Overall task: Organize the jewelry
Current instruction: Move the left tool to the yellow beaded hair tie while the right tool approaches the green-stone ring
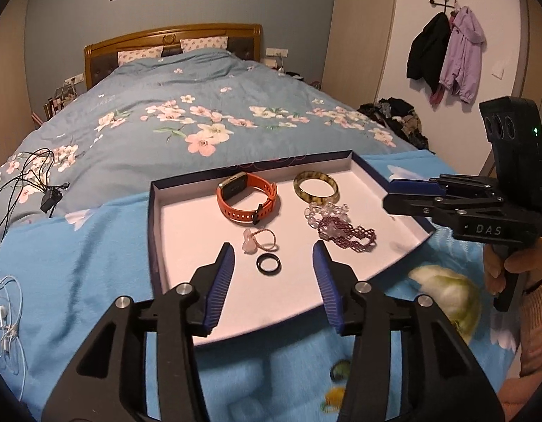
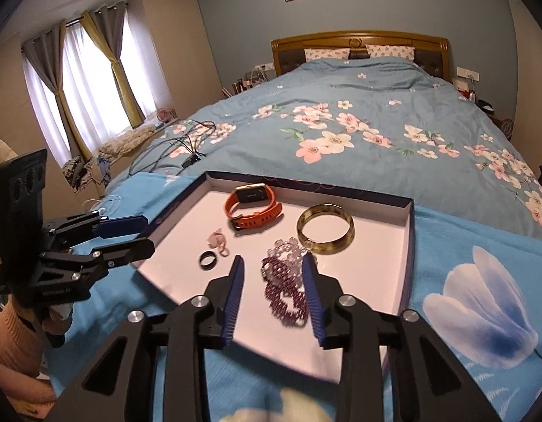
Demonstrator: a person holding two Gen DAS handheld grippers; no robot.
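- Two tongs, left tongs and right tongs, are held spread, nothing pinched.
- Black ring is seen at frame centre, inside the tray.

Tray on blue blanket, bed

Jewelry loose in shallow tray

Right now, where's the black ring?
The black ring lies flat in the white tray, near its front edge, beside the pink charm loop and between the left gripper's open fingers.
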